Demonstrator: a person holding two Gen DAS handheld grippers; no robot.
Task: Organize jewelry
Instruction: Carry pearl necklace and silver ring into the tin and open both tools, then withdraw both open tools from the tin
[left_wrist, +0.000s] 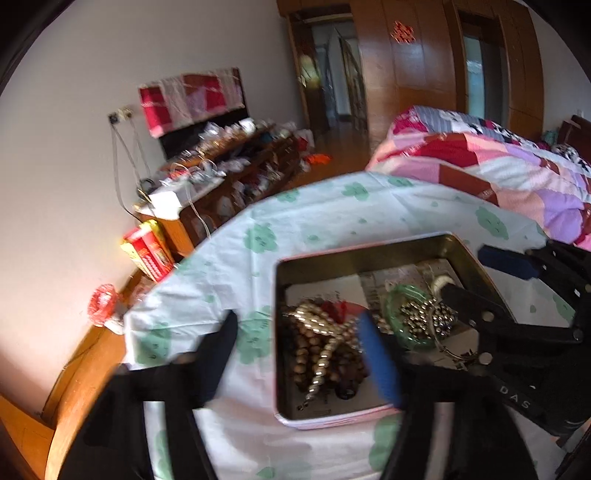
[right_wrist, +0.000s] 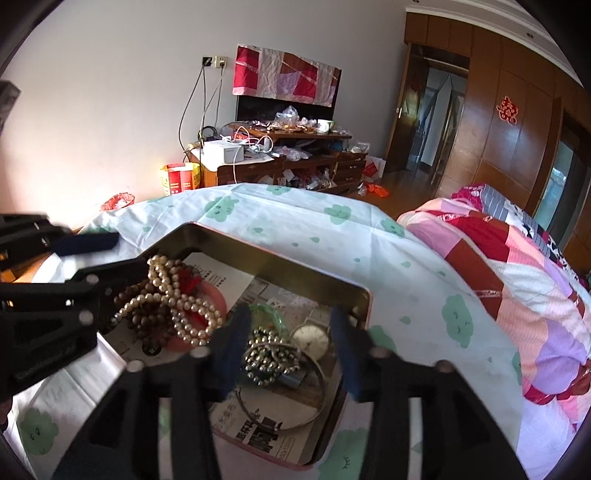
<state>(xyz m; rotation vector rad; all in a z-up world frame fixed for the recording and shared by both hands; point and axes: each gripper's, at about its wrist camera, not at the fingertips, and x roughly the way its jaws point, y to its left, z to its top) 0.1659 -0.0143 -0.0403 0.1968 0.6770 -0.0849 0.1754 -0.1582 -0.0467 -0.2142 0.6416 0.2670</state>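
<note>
The desk cloth (right_wrist: 303, 221) is pale white-blue, printed with mint-green cloud shapes. The tin (right_wrist: 280, 273) has a dull gold inside and a pink outer rim, lined with black-and-white newsprint (right_wrist: 266, 435). In it lie cream pearl strands (right_wrist: 184, 314), dark brown wooden beads (right_wrist: 140, 317), a translucent green bangle (left_wrist: 400, 295), silver-grey metallic beads (right_wrist: 266, 358) and a pale-faced watch (right_wrist: 312, 338). Both tongs are black with blue pads (right_wrist: 232, 350). The bed quilt (right_wrist: 517, 280) is patchwork pink, red, lilac and white.
</note>
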